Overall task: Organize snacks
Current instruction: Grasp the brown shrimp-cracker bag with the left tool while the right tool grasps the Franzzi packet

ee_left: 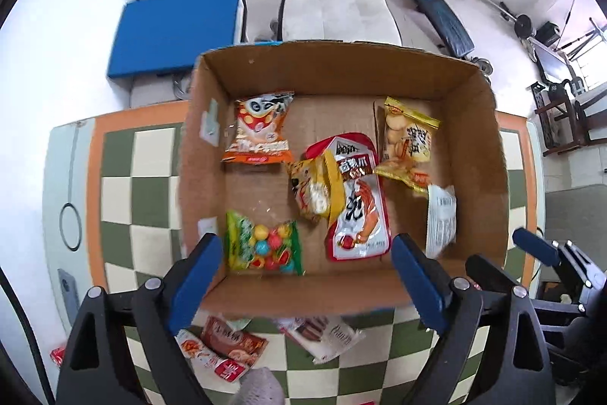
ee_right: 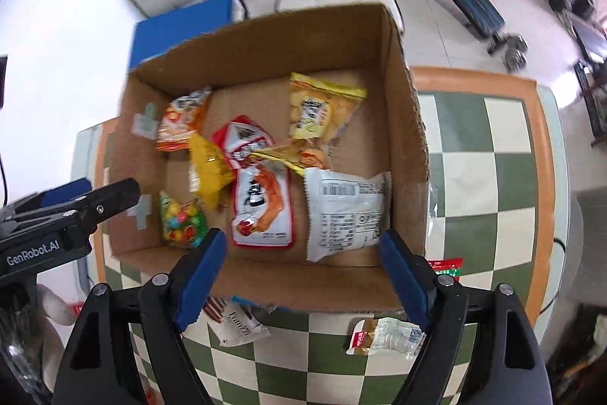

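While both grippers hang over the box (ee_left: 341, 71), nothing is in either of them. The left gripper (ee_left: 307, 276) has its blue fingers (ee_left: 197, 276) spread wide, and only air is between them. The right gripper (ee_right: 303, 276) is spread wide too, and it holds nothing.

The box sits on a green and cream checked table (ee_right: 474, 147). Six snacks lie in the box. A candy bag (ee_left: 261, 245) with bright round balls lies in the near left corner of the box. An orange bag (ee_left: 260, 128) lies at the far left of the box. A red pack (ee_left: 356, 196) lies in the middle of the box, and a small yellow pack (ee_left: 313, 188) leans on its left side. A cookie bag (ee_left: 409, 143) lies at the far right of the box. A white pack (ee_right: 345, 211) lies flat at the near right of the box, just under the right gripper.

The step in hand looks like the pause after a drop, with both grippers free. More snacks wait on the table outside the box. A brown pack (ee_left: 233, 344) and a white bag (ee_left: 326, 336) lie just in front of the box. A clear pack (ee_right: 387, 334) lies in front of the box near its right corner, and a red and green pack (ee_right: 447, 266) peeks out by the box's right side.

The next move likely calls for pulling a gripper back over the near wall, lowering it onto one loose pack, and closing on it. The packs lie flat, so the fingers would need to go low.
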Motion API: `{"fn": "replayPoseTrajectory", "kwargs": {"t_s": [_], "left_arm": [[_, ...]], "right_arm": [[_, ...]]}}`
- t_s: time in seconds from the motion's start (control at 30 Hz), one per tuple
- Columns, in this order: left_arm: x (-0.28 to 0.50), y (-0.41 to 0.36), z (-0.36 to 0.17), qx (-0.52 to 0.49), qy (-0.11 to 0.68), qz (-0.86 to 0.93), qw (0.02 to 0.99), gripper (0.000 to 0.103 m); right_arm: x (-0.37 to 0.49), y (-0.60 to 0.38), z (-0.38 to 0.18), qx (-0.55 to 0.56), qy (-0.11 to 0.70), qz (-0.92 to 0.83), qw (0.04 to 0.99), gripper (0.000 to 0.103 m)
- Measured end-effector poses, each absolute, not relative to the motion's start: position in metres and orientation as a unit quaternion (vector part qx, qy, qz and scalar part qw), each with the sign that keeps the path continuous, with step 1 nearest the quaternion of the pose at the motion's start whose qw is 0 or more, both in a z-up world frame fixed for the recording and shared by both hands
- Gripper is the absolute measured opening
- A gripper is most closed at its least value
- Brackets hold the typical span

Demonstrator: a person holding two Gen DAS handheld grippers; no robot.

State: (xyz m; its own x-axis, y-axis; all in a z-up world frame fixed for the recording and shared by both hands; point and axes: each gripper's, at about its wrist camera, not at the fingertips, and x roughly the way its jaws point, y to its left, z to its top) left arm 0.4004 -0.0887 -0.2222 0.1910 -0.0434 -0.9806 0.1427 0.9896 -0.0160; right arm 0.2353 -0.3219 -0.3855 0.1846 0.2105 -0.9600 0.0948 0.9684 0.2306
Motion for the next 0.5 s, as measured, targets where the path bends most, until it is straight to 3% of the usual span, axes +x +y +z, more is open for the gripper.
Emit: {"fn": "replayPoseTrajectory", "kwargs": {"t_s": [0.2,0.5], "left_arm": [[0.329,-0.042,-0.211,0.025,0.610,0.001,0.792,0.091],[0.244,0.066,-0.310,-0.126,0.702,0.085,0.696,0.091]], "right_arm": [[0.186,-0.293,-0.366,0.096,0.604,0.101,0.785,0.085],[0.136,-0.219,-0.427,0.061,0.670,0.159,0.722,0.085]]}}
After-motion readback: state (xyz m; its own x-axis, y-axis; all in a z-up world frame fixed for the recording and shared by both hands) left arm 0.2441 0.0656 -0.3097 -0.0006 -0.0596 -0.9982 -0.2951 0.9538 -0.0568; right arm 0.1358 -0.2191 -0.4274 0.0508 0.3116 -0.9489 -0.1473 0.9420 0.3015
